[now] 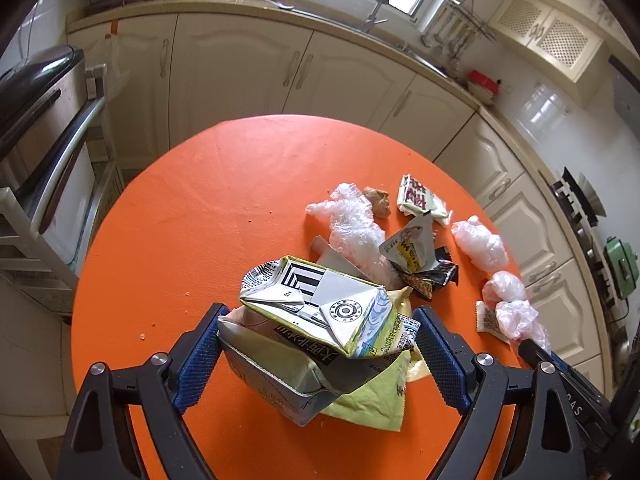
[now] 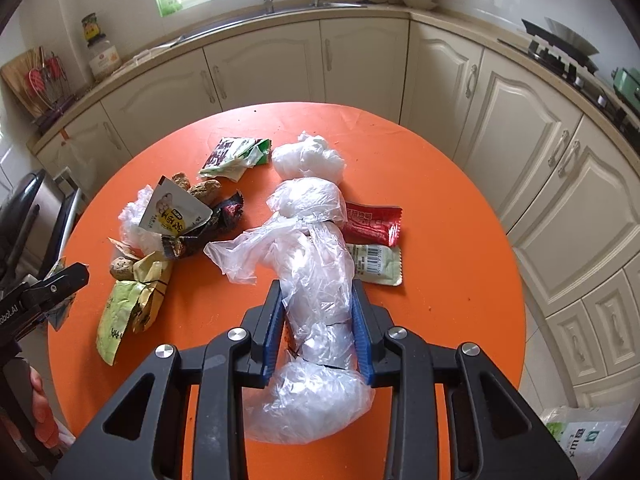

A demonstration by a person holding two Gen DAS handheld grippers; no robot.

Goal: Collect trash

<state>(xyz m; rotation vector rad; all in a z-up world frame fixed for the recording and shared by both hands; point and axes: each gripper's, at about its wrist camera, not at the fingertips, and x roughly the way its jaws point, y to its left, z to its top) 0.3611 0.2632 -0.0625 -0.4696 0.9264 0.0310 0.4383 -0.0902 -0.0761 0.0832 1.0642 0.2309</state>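
In the left wrist view my left gripper [image 1: 316,344] is shut on a crushed green and white drink carton [image 1: 316,320], held over the round orange table [image 1: 192,208]; a green wrapper [image 1: 372,404] hangs under it. In the right wrist view my right gripper [image 2: 318,316] is shut on a crumpled clear plastic bag [image 2: 316,280] low over the table [image 2: 448,208]. Loose trash lies there: a red wrapper [image 2: 372,222], a pale green sachet [image 2: 378,264], a green and white packet [image 2: 236,156], a yellow and white pouch [image 2: 172,210] and a green snack bag [image 2: 120,320].
Cream kitchen cabinets [image 2: 360,56] and a counter with a sink [image 2: 272,12] curve round the table's far side. A stove [image 2: 560,56] stands at the right, a steel oven [image 1: 36,120] at the left. A bag [image 2: 588,440] sits on the floor at the lower right.
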